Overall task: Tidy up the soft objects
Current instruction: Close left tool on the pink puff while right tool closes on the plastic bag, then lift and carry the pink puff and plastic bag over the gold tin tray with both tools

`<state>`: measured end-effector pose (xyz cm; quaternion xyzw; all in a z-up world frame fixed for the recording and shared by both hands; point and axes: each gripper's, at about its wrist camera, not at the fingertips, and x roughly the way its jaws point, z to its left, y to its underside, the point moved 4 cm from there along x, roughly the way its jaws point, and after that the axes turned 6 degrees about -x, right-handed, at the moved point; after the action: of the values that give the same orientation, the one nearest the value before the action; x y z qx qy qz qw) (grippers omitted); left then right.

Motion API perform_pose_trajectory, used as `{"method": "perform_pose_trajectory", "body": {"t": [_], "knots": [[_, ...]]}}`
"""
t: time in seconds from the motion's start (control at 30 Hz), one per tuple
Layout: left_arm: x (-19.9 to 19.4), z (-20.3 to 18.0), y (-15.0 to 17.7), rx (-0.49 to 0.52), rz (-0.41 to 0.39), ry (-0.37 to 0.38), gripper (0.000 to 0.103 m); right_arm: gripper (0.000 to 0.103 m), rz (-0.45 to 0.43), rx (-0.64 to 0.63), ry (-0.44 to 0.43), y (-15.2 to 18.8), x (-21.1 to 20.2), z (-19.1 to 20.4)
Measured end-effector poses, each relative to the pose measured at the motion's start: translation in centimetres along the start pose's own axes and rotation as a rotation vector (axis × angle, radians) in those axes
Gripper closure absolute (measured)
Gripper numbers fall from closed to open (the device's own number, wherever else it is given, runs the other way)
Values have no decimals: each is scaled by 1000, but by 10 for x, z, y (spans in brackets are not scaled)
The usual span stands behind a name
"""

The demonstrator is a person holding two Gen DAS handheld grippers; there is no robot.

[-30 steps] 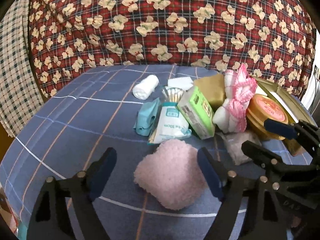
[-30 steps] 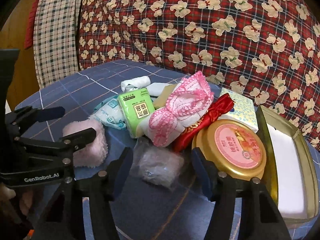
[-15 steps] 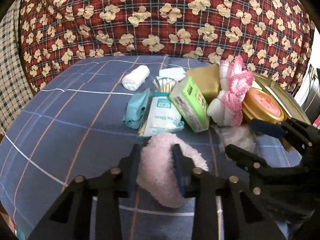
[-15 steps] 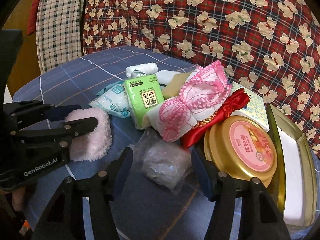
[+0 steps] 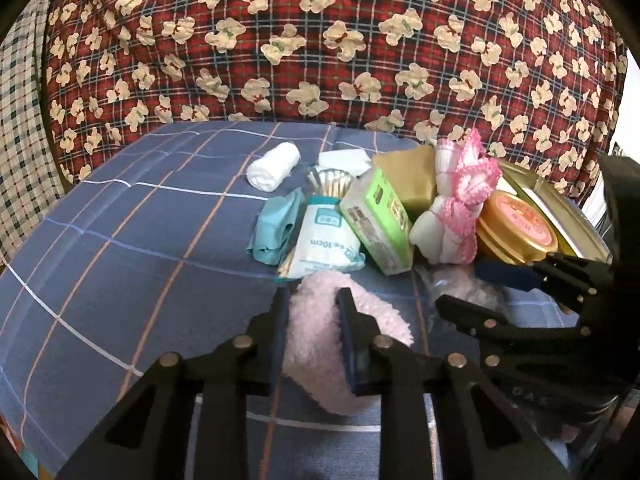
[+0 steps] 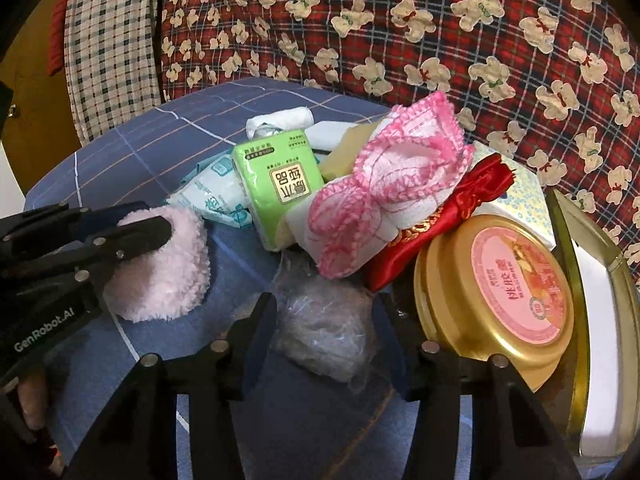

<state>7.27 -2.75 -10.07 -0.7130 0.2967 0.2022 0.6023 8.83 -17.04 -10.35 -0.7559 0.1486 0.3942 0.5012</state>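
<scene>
Left gripper [image 5: 312, 300] clamped on the pink puff [image 5: 320, 332], its jaws closing and pinching the plush into a ridge between the pads; the puff rests on the blue checked cloth [image 5: 120, 248], near edge of the heap. Right gripper [image 6: 324, 320] astride the clear bag [image 6: 324, 328], jaws closing, with the bag between them, crinkled plastic lying close to both pads though firm contact is not evident; bag on the cloth just right of the puff and touching the gold tin [image 6: 496, 300]. Behind these, left to right: teal cloth [image 5: 276, 228], swab pack [image 5: 324, 240], green tissue pack [image 6: 276, 184] leaning against the pink-edged towel [image 6: 384, 184], and a red pouch [image 6: 440, 220] wedged between towel and tin. The tin, with a pink label, tilts against the rim of the open gold box [image 6: 588, 240] at far right. Farther back: an olive block [image 5: 408, 180], a white pad [image 5: 344, 158] and a white roll [image 5: 272, 170] lying apart on the cloth. Background: red plaid quilt [image 5: 320, 40] with bear print, and a checked fabric [image 6: 108, 40] at left
</scene>
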Motion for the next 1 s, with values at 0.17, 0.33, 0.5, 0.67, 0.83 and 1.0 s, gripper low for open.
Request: {"method": "perform_pose_trajectory", "body": {"t": [0.17, 0.33, 0.5, 0.67, 0.83, 1.0], "knots": [[-2, 0, 0, 1, -8, 5, 81, 49, 22, -33, 7, -1, 5, 3], [-7, 1, -1, -6, -33, 19, 81, 52, 21, -42, 7, -3, 4, 3], [-13, 2, -3, -14, -64, 44, 83, 76, -7, -51, 0, -3, -2, 4], [-18, 8, -9, -52, -98, 65, 83, 81, -56, -63, -79, -5, -10, 10], [-24, 12, -20, -60, -134, 72, 83, 81, -103, -99, -121, -8, -18, 22], [-24, 14, -29, -46, -173, 35, 83, 81, -183, -100, -131, -13, -30, 26]]}}
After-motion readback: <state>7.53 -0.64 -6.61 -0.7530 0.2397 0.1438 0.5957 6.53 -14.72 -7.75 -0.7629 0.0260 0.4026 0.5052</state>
